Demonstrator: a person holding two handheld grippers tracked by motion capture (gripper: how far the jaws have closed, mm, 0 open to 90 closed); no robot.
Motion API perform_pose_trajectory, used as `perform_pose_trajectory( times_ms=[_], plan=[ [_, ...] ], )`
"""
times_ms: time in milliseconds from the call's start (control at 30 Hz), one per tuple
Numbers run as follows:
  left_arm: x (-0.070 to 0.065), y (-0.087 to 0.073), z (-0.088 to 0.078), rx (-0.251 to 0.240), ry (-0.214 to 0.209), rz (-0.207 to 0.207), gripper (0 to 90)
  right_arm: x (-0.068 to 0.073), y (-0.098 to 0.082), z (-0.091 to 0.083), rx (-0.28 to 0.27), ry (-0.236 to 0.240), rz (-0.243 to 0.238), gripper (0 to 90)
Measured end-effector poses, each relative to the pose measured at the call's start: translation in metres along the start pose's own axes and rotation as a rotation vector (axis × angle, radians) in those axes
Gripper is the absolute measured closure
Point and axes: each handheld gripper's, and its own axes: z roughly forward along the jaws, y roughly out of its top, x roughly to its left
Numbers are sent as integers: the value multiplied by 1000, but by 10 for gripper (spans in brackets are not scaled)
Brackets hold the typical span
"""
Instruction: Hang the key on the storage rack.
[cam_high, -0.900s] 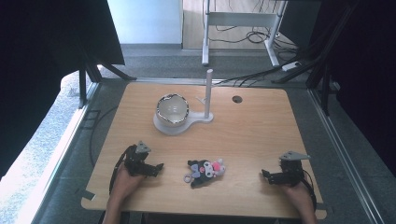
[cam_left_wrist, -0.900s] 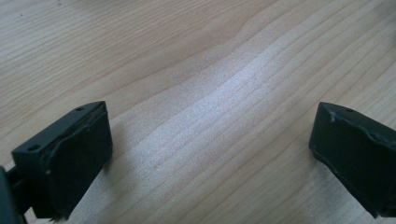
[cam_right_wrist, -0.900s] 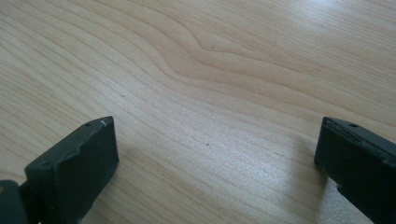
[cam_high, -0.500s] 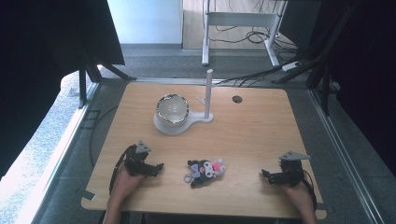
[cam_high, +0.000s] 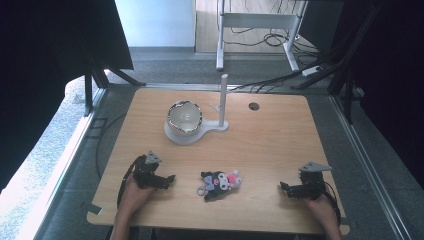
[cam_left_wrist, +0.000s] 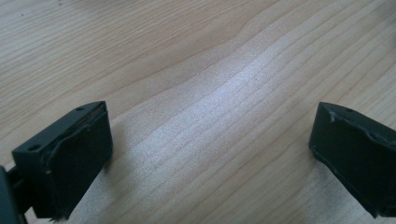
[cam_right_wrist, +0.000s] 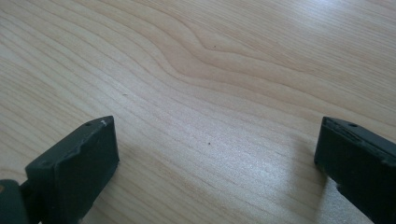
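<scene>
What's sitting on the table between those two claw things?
A small plush toy, seen in the high view, lying between the left gripper and right gripper.

High view: fixed above the person's edge of the table (cam_high: 270, 150), facing forward and down. Takes in the whole tabletop, the floor around it and a white frame beyond the far edge; forearms enter from the bottom. Far from the surface.

Left gripper view: rides on the left tongs (cam_left_wrist: 210, 154), looks along the two black jaws rising from the bottom corners. Very close to the wood, aimed steeply down at bare grain.

Right gripper view: same arrangement on the right tongs (cam_right_wrist: 217, 158), equally close and steep.

Overlap: each gripper view shares with the high view a small patch of tabletop just ahead of its own tongs, left (cam_high: 167, 179) and right (cam_high: 286, 188). The two gripper views share no patch of table.
</scene>
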Motion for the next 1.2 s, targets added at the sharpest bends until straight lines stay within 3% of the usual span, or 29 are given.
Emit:
perform_pose_trajectory(
  times_ms=[333, 1200],
  plan=[
    [0, 0, 0, 0, 2, -1, 0, 2, 2, -5, 29, -8, -45, 0],
    [0, 0, 0, 0, 2, -1, 0, 11, 20, -11, 91, 82, -130, 10]
  ],
)
